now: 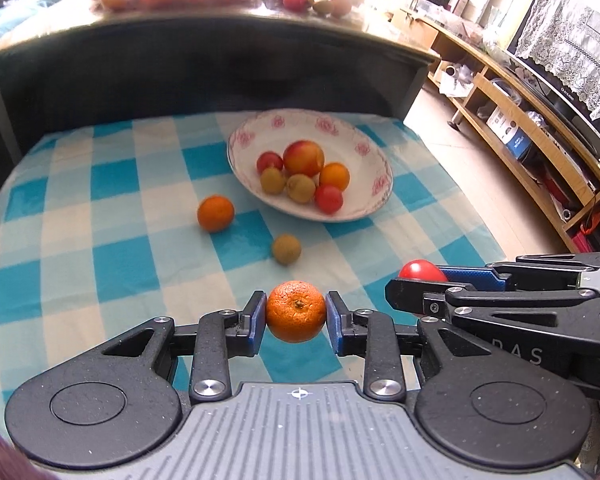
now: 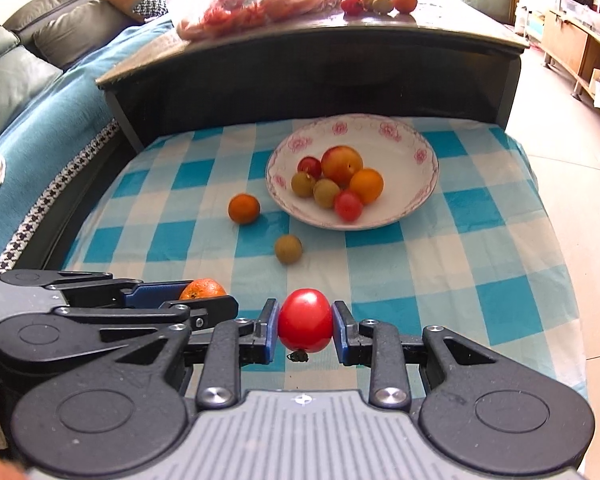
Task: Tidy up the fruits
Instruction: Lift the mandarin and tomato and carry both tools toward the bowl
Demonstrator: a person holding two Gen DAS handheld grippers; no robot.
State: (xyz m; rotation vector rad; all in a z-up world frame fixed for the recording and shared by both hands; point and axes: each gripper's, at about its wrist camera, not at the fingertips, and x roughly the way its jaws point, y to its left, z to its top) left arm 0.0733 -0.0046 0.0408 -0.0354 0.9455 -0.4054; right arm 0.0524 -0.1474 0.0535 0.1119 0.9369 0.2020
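Note:
My left gripper (image 1: 296,312) is shut on an orange mandarin (image 1: 296,311), held above the near edge of the checked cloth. My right gripper (image 2: 305,322) is shut on a red tomato (image 2: 305,320), just to the right of the left one. Each shows in the other's view: the tomato (image 1: 420,270) and the mandarin (image 2: 202,289). A white floral bowl (image 1: 260,138) (image 2: 412,148) farther back holds several fruits. A loose mandarin (image 1: 215,213) (image 2: 244,208) and a small greenish-brown fruit (image 1: 286,249) (image 2: 288,249) lie on the cloth before the bowl.
The blue-and-white checked cloth (image 1: 112,216) covers a low surface. A dark table (image 2: 300,56) rises behind it, bearing a bag of fruit (image 2: 256,4) and loose fruits. A sofa (image 2: 28,40) is at the left, wooden shelving (image 1: 532,128) at the right.

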